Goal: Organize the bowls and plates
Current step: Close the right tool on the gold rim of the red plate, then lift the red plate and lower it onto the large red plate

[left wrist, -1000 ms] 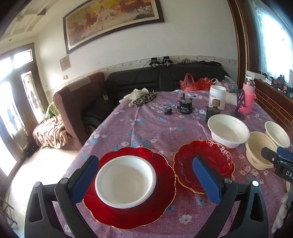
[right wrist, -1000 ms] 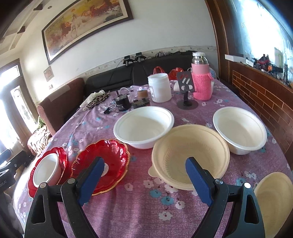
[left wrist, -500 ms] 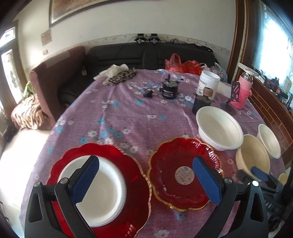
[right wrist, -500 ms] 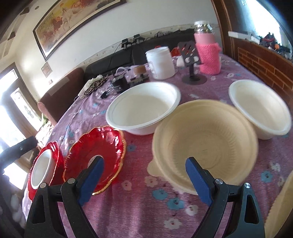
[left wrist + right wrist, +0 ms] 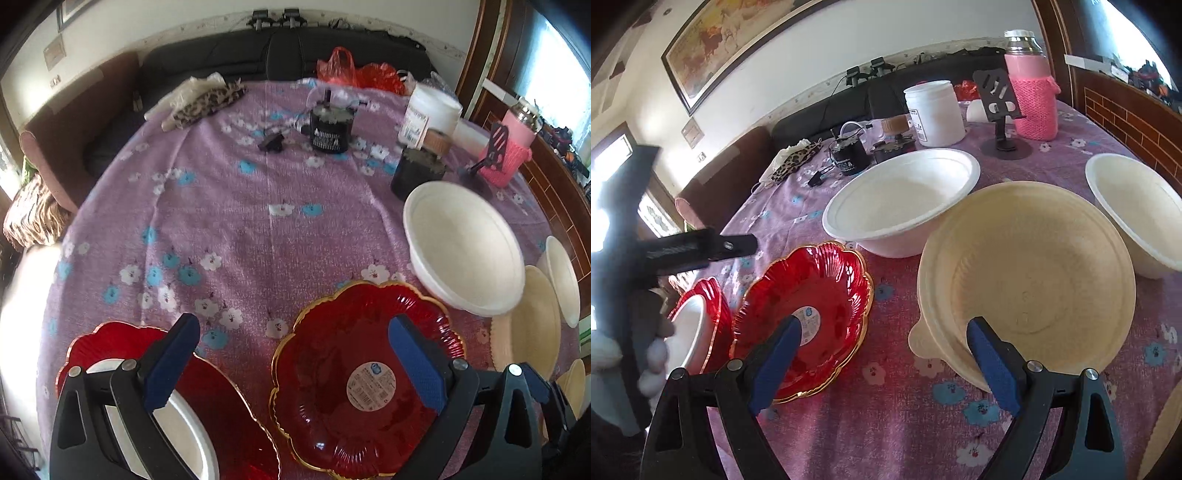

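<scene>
The beige bowl on the table is found just ahead of the right gripper, nearer than the left gripper, above the red plate; both are held apart, empty.

Home living room: sofa, painting.

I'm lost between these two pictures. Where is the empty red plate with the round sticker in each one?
Left wrist view: the empty red plate lies bottom centre-right, between the left gripper's blue fingers.
Right wrist view: the plate lies lower left, behind the right gripper's left finger.
Shared landmark: the large white bowl just beyond it.
</scene>
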Demonstrator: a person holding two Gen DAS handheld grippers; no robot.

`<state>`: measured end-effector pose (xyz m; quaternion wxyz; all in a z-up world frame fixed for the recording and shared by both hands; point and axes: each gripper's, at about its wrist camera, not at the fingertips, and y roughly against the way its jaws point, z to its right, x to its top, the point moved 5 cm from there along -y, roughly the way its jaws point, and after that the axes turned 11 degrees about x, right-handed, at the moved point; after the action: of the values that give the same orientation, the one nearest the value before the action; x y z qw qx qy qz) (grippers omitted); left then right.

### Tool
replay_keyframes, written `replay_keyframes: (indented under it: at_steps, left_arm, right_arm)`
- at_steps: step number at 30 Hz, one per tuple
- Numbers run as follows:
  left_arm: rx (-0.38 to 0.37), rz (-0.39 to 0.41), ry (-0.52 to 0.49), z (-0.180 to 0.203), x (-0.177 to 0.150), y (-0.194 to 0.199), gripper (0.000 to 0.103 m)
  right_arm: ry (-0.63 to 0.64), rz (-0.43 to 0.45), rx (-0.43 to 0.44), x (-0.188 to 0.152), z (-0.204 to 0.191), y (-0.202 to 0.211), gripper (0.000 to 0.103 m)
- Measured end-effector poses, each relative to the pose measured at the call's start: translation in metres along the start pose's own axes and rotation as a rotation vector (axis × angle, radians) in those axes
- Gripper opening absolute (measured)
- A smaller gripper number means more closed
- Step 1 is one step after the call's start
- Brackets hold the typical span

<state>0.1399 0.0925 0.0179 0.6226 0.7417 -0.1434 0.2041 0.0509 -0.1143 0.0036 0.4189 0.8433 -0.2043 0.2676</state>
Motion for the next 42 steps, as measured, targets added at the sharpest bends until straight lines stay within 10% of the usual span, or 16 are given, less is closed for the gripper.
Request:
replay_keyframes:
  at_steps: [13, 25, 35, 42]
  left_arm:
    - [-0.052, -0.131, -0.064, 0.014, -0.003, -0.031, 0.102]
    - [-0.162, -0.280, -0.167, 0.043, -0.016, -0.045, 0.099]
    - [-0.088, -0.213, -0.129, 0.025, -0.014, -0.037, 0.048]
    - [-0.105, -0.142, -0.080, 0.008, -0.013, -0.016, 0.048]
  right_arm:
    - [-0.018, -0.064, 0.196, -0.024, -0.055, 0.007, 0.094]
    - [-0.246, -0.141, 0.210, -0.029, -0.023, -0.049, 0.090]
    - [-0.269, -0.098, 0.158, -0.022, -0.006, -0.051, 0.034]
    - [-0.217, -0.048, 0.174, -0.016, -0.019, -0.035, 0.028]
